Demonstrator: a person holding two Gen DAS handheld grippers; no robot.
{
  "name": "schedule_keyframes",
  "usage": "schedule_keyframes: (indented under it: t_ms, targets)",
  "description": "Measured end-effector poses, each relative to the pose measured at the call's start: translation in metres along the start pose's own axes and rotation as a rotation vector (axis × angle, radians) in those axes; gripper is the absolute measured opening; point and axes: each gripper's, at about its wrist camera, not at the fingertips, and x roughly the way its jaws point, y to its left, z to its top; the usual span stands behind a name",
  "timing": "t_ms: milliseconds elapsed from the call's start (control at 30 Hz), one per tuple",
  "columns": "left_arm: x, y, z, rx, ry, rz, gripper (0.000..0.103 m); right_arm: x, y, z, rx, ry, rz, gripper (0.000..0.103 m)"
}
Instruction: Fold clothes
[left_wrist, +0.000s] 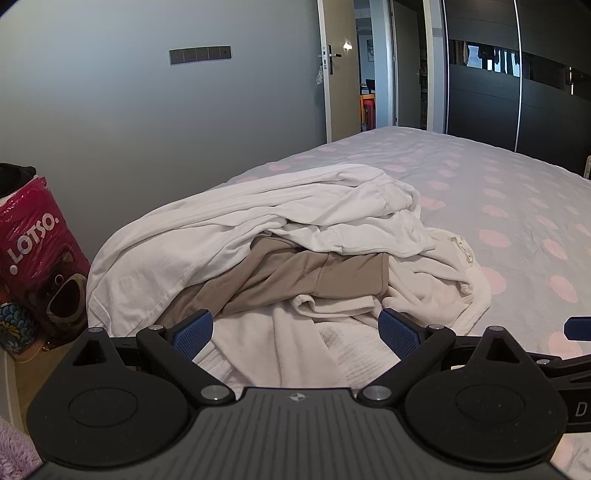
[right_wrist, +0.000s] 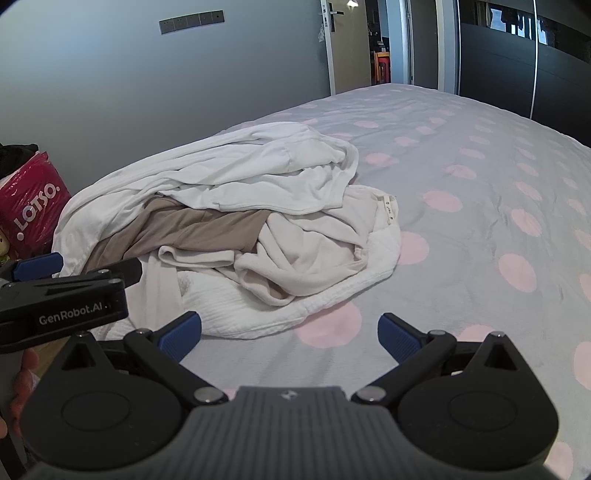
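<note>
Two claws spread wide, left claw (left_wrist: 295, 330) over clothes pile (left_wrist: 280, 236), right claw (right_wrist: 290, 334) above dotted bedspread (right_wrist: 480, 206).

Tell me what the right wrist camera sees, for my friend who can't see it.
A heap of white, cream and tan clothes lies unfolded on a grey bed with pink dots. The right tool hovers open before it.

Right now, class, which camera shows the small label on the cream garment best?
The right wrist view: the label lies in plain sight near the middle, clear of both grippers. The left wrist view also shows the label, but farther to the side, at a flatter angle.
</note>
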Motion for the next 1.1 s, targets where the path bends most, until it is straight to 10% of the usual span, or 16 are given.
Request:
schedule_keyframes:
  t_ms: [1100]
  targets:
    - [0.0018,-0.0017,-0.0058,0.054,0.012,0.048,0.098,-0.0003,0.0074,-0.0019,-0.025,0.006,-0.003,0.102]
